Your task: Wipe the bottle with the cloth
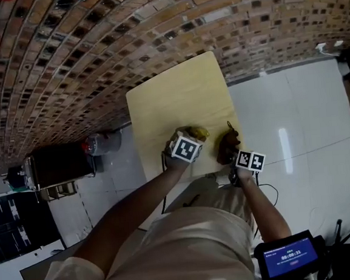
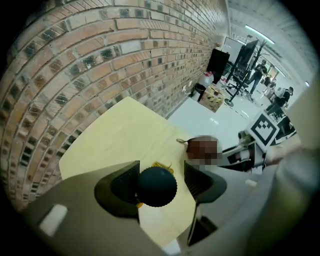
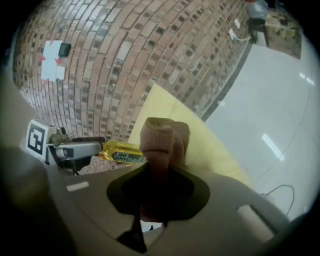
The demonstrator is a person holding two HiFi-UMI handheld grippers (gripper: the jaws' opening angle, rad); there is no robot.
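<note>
On the pale wooden table [image 1: 177, 93] my left gripper [image 1: 190, 138] is at a yellow bottle [image 1: 197, 132]. In the left gripper view the bottle's dark ribbed cap [image 2: 156, 187] sits between the jaws of the left gripper [image 2: 160, 180]. It rests against the left pad, with a gap to the right pad, so the jaws stand open. My right gripper [image 1: 234, 152] is just right of the bottle, shut on a brown cloth [image 1: 228, 144]. In the right gripper view the cloth [image 3: 162, 142] sticks up out of the gripper [image 3: 159, 172], and the bottle [image 3: 121, 153] lies sideways to its left.
A brick wall [image 1: 64, 60] runs behind and left of the table. White tile floor [image 1: 300, 113] lies to the right. A dark cabinet [image 1: 58, 165] stands at the left, and a screen device [image 1: 289, 257] sits at lower right. The person's lap is at the table's near edge.
</note>
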